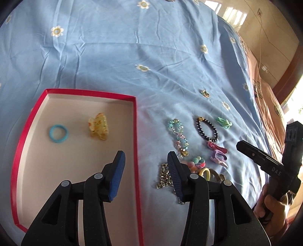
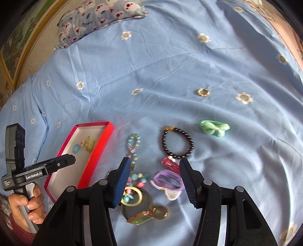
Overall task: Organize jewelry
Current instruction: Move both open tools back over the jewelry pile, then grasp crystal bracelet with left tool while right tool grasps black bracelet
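Observation:
A red box (image 1: 136, 132) with a white inside lies on the blue bedsheet; it holds a blue ring (image 1: 58, 133) and a yellow hair claw (image 1: 98, 126). My left gripper (image 1: 145, 166) is open and empty, straddling the box's right wall. Right of it lie a pastel bead bracelet (image 1: 178, 135), a dark bead bracelet (image 1: 206, 129), a green hair tie (image 1: 223, 122) and a metal chain (image 1: 164, 176). My right gripper (image 2: 154, 180) is open and empty above a purple hair tie (image 2: 167, 181), a red clip (image 2: 170, 163) and the dark bracelet (image 2: 178, 142). The box (image 2: 98, 145) shows at its left.
A small multicoloured ring (image 2: 203, 92) lies apart, further up the sheet. A yellow ring with beads (image 2: 131, 195) and a gold-trimmed trinket (image 2: 145, 215) lie near the right gripper. A patterned pillow (image 2: 98, 17) sits at the far end. The bed edge (image 1: 265, 98) is at the right.

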Demonstrator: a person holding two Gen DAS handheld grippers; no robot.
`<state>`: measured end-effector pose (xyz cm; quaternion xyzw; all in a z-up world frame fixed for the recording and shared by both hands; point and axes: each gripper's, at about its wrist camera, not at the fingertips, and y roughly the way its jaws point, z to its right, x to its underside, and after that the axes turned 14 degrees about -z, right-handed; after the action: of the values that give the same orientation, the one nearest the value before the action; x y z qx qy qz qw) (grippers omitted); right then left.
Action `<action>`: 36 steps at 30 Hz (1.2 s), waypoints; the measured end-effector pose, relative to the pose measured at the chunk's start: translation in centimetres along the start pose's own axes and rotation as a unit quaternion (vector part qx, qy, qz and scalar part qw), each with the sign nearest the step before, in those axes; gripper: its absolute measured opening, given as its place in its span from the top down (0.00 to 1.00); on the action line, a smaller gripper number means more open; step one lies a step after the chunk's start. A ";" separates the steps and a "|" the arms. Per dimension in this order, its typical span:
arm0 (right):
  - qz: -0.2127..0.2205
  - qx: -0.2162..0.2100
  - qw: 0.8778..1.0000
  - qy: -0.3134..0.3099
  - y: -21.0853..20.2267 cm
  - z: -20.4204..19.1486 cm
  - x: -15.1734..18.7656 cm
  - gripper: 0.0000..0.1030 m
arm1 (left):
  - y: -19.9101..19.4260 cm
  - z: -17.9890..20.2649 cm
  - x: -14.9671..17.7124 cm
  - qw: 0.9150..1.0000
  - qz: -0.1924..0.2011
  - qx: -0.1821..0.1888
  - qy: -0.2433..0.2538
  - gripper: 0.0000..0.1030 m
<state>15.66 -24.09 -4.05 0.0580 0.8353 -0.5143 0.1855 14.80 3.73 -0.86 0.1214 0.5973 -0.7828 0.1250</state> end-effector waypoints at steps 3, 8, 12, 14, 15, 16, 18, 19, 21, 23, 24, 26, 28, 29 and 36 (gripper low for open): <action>0.003 0.002 1.000 0.013 -0.3 1.2 0.0 0.46 | 0.4 1.0 -0.4 1.000 -0.003 0.000 0.008 0.56; 0.008 0.006 1.000 0.023 -0.6 2.5 -0.2 0.46 | 1.4 2.5 -1.2 1.000 -0.011 0.003 0.017 0.54; 0.006 0.007 1.000 0.026 -0.2 3.2 -0.6 0.46 | 2.4 3.6 -1.8 0.999 -0.019 0.004 0.026 0.54; 0.003 0.005 1.000 0.028 0.3 3.5 -0.9 0.46 | 3.0 4.0 -2.1 0.999 -0.023 0.004 0.029 0.54; 0.001 0.005 1.000 0.028 0.5 3.6 -1.0 0.46 | 3.3 4.2 -2.3 0.999 -0.026 0.005 0.030 0.54; -0.002 0.004 1.000 0.029 0.8 3.7 -1.1 0.46 | 3.6 4.4 -2.4 0.999 -0.028 0.005 0.032 0.54; -0.007 0.004 1.000 0.027 1.4 3.7 -1.5 0.46 | 4.3 4.7 -2.7 0.999 -0.032 0.003 0.033 0.54; -0.009 0.005 1.000 0.026 1.7 3.8 -1.6 0.46 | 4.6 4.9 -3.0 0.999 -0.033 0.003 0.033 0.54; -0.015 0.009 1.000 0.023 2.5 3.8 -2.0 0.47 | 5.4 5.1 -3.4 0.999 -0.037 0.002 0.034 0.54; -0.019 0.011 0.999 0.024 3.1 4.0 -2.3 0.47 | 6.1 5.5 -3.9 0.998 -0.040 0.000 0.039 0.54; -0.020 0.012 0.999 0.024 3.3 4.0 -2.4 0.47 | 6.5 5.7 -4.1 0.998 -0.041 -0.002 0.042 0.54; -0.024 0.016 0.999 0.023 3.9 4.1 -2.7 0.48 | 7.5 6.0 -4.5 0.998 -0.049 -0.006 0.046 0.54; -0.028 0.022 0.999 0.022 4.5 4.3 -3.1 0.51 | 8.5 6.2 -4.9 0.997 -0.058 -0.008 0.048 0.54; -0.031 0.026 0.999 0.021 4.9 4.4 -3.2 0.52 | 9.0 6.3 -5.0 0.997 -0.063 -0.009 0.048 0.54; -0.043 0.060 0.997 0.006 7.0 4.4 -4.0 0.75 | 10.7 6.9 -5.1 0.995 -0.064 -0.037 0.072 0.77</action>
<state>22.43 -24.33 -10.23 0.0363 0.8059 -0.5705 0.1540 22.99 -5.37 -7.04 0.1344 0.6400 -0.7556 0.0361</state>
